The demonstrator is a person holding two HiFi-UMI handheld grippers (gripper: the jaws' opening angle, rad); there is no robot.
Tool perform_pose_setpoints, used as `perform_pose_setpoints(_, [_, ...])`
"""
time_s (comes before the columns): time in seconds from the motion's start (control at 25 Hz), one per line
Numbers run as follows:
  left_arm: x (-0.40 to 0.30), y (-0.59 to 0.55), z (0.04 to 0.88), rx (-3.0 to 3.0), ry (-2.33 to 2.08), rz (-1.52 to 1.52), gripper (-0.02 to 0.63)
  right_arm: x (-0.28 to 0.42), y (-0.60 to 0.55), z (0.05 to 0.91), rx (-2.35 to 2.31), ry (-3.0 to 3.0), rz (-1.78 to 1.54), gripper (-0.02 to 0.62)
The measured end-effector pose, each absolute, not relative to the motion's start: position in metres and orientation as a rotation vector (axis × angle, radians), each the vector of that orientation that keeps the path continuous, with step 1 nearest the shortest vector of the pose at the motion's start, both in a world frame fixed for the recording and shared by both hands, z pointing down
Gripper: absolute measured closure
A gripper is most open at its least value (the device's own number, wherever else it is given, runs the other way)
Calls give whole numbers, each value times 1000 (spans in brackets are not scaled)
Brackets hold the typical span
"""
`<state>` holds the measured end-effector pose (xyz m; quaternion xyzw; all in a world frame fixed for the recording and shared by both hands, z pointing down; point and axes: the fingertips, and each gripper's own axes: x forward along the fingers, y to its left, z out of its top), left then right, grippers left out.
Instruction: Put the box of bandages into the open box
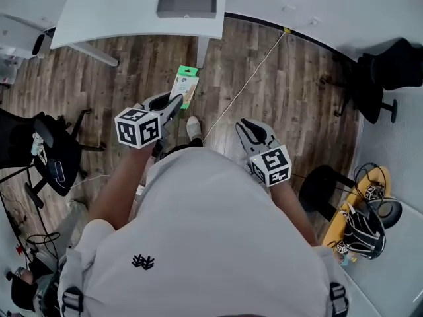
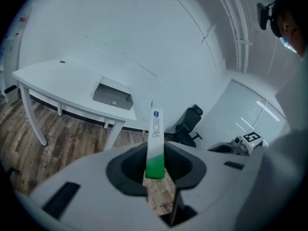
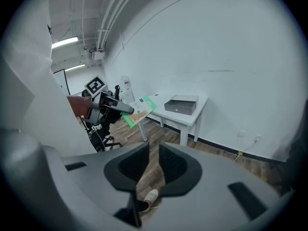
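Left gripper (image 1: 174, 103): jaws closed on the near, green end of a flat green-and-white cardboard box of bandages (image 1: 187, 84). The left gripper view (image 2: 156, 170) shows both pads pressed against the faces of the box (image 2: 155, 136), which stands edge-on between them. Its white printed end projects beyond the fingertips.

Location of the item: the bandage box is in the air over the brown wood-plank floor (image 1: 264, 78). It is on the near side of the white table (image 1: 119, 5) and well apart from it. From the right gripper view the box (image 3: 142, 108) is tilted, left of the table (image 3: 201, 103) and clear of its top.

Right gripper (image 1: 251, 129): held to the right of the left one. In its own view (image 3: 153, 161) the pads stand a narrow gap apart with nothing between them. Only floor and a pale shoe (image 3: 150, 195) show through the gap.

Container: a grey rectangular metal box (image 1: 187, 4) sits on the table top near its front edge, above a table leg. It also appears in the left gripper view (image 2: 113, 96) and the right gripper view (image 3: 181, 105). Whether it is open, and what it contains, cannot be determined from any view.

Surroundings: a black office chair (image 1: 53, 150) stands at far left, and a second black chair (image 1: 390, 71) at right.
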<state>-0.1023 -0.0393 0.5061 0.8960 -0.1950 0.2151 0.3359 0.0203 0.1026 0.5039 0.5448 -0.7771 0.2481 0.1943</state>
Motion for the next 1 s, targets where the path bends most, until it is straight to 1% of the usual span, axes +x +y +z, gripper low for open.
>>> perform_pose_setpoints(0.4, [-69, -131, 500, 2455, -575, 645, 513, 49, 33, 508, 1432, -2202, 679, 534])
perform_pose_setpoints(0.72, [-22, -227, 492, 2541, -679, 776, 512, 107, -44, 506, 1343, -2292, 619, 535])
perform_pose_setpoints(1.0, [25, -299, 505, 2623, -710, 1029, 512, 170, -114, 502, 1278, -2360, 574, 535])
